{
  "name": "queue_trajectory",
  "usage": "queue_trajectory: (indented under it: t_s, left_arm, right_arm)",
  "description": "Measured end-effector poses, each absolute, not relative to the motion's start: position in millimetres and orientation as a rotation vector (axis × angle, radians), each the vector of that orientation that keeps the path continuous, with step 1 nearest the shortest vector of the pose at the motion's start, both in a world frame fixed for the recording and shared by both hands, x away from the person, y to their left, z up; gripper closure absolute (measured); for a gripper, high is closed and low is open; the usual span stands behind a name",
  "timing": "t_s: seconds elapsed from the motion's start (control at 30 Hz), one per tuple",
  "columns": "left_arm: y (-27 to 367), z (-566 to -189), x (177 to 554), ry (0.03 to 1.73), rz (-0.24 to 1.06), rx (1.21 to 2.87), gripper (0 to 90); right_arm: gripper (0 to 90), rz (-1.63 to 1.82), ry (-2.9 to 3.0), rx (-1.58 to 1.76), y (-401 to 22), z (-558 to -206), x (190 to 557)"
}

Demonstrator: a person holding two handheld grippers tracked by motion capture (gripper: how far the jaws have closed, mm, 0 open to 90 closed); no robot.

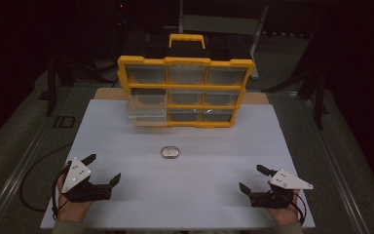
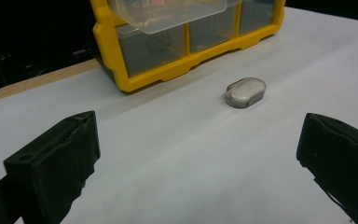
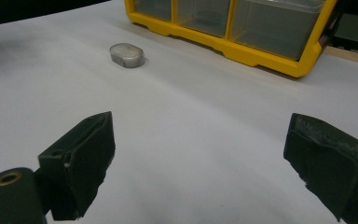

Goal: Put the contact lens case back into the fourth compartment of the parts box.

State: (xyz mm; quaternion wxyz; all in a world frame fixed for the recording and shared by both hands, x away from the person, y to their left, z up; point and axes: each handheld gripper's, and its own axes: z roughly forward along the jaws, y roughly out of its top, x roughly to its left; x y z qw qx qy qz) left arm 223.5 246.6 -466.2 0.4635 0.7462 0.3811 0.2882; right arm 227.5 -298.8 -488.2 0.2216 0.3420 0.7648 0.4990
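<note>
Now both tongs, left (image 1: 102, 168) and right (image 1: 256, 178), gape apart near the oval metal piece (image 1: 170, 152).

A white sheet (image 1: 185, 195) covers the table top, with bare wooden edge (image 1: 108, 92) showing at its far side. A small oval metal tin (image 1: 170, 152) lies on the sheet, ahead of both claws and between them. Farther beyond it stands a yellow drawer organizer (image 1: 185, 90), its lower left drawer (image 1: 147, 117) pulled out.
</note>
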Motion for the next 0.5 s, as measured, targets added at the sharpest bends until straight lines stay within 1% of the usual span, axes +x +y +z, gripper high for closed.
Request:
queue_trajectory:
  t_s: [0.27, 0.5]
  left_arm:
    - [245.1, -468.3, 226.4, 0.9, 0.671, 1.842, 0.2]
    - [241.9, -461.4, 231.7, 0.865, 0.663, 1.888, 0.2]
  right_arm:
    - [7.8, 1.361, 2.132, 0.96, -297.6, -492.0, 229.8]
    - [7.8, 1.377, 2.129, 0.958, -298.3, -492.0, 230.7]
